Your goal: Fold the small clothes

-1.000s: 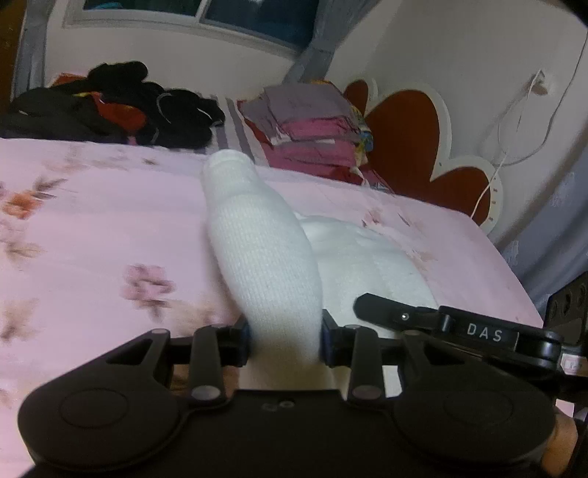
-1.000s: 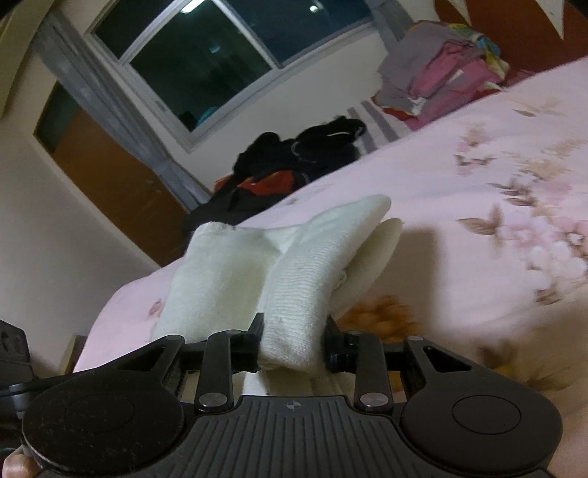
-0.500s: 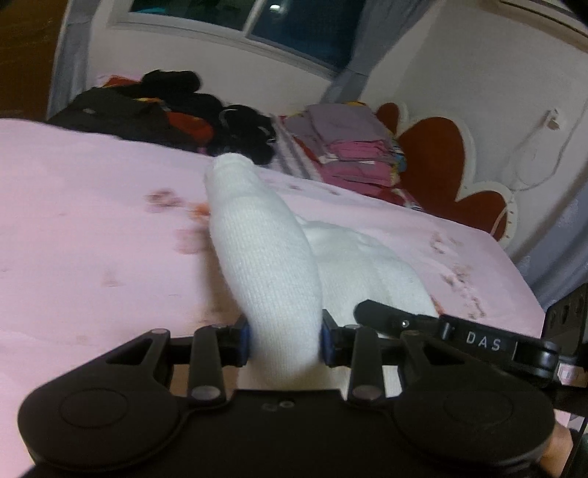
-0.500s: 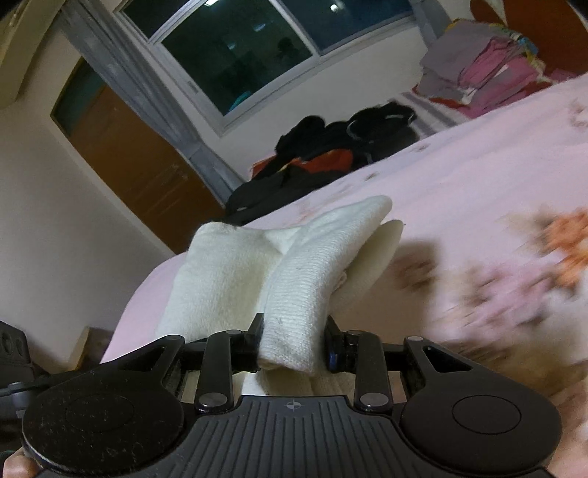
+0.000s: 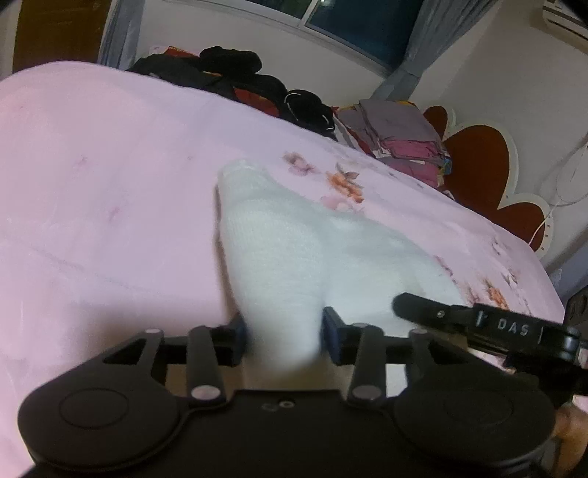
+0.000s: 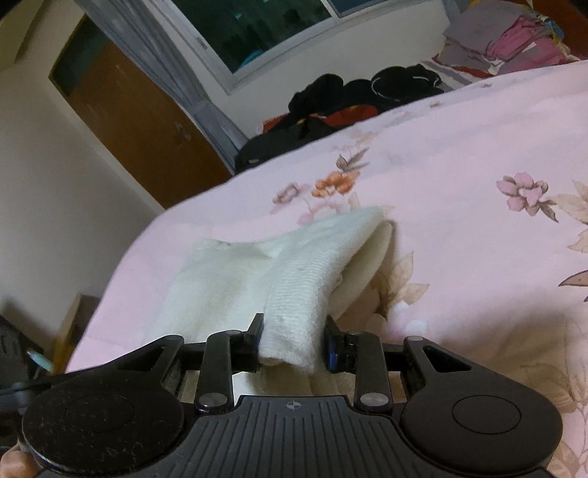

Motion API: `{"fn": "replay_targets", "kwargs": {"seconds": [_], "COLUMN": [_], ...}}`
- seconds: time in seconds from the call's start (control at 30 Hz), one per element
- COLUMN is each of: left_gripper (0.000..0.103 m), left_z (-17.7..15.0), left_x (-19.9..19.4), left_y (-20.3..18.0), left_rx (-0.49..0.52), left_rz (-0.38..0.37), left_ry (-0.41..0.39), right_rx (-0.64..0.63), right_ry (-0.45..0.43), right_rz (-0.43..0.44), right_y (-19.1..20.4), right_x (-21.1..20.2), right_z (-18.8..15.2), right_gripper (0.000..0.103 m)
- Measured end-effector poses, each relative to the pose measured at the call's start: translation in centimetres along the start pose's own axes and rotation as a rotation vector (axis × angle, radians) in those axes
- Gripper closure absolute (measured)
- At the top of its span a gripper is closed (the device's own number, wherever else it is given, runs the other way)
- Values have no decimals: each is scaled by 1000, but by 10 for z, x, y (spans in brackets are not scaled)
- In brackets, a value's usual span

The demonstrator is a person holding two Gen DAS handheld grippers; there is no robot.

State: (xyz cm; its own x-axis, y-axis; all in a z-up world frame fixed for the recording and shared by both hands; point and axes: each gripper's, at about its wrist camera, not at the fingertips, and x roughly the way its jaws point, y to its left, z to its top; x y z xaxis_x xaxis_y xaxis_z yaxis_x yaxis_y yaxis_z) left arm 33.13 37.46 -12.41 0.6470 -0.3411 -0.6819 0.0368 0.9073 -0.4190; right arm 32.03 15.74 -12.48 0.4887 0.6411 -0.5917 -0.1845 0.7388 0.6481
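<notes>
A white knit sock [image 5: 279,257] is held between both grippers above the pink floral bedspread [image 5: 110,206]. My left gripper [image 5: 281,332] is shut on one end of the sock. My right gripper [image 6: 294,342] is shut on the other end of the sock [image 6: 305,283]. The cloth stretches sideways between them, and its free tip [image 6: 371,220] points forward over the bed. In the left wrist view the right gripper's black body [image 5: 477,323] shows close at the right.
A heap of dark clothes [image 5: 235,81] lies at the far edge of the bed. A stack of folded pink and grey clothes [image 5: 400,139] sits by the red heart-shaped headboard [image 5: 485,165]. A brown door [image 6: 139,121] and a window [image 6: 257,29] stand behind.
Both grippers have swung together with the sock, lower toward the bedspread. The background has shifted in both views. The hold on the sock is unchanged.
</notes>
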Motion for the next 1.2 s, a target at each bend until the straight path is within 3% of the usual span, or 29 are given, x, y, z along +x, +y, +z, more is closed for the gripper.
{"fn": "replay_targets", "kwargs": {"seconds": [0.13,0.2,0.4,0.5,0.6,0.7,0.9,1.03,1.2], "left_gripper": [42,39,48,55,55,54,55,55,55], "left_z": [-4,-2,10,24,31,34,28,10,-23], "left_x": [0,-5,-34,-21,4,25,15,-17,-34], "left_y": [10,11,9,4,-6,-4,-5,-2,-5], "left_rx": [-20,-20,35,14,42,37,53,49,59], "left_rz": [4,15,74,56,80,107,122,108,94], "left_ry": [-3,-4,-138,-131,-120,-97,-103,-115,-75], "right_rx": [28,29,-70,-112,-143,-173,-210,-211,-266], "right_ry": [15,12,-109,-131,-109,-74,-34,-70,-71], "right_rz": [-7,-16,-113,-132,-127,-175,-247,-192,-173], "right_y": [-14,-15,-4,7,17,17,9,20,36], "right_x": [2,-2,-19,-7,14,40,67,35,0], "right_z": [0,5,27,37,38,35,31,27,-8], "right_gripper": [67,66,66,66,67,68,68,68,68]}}
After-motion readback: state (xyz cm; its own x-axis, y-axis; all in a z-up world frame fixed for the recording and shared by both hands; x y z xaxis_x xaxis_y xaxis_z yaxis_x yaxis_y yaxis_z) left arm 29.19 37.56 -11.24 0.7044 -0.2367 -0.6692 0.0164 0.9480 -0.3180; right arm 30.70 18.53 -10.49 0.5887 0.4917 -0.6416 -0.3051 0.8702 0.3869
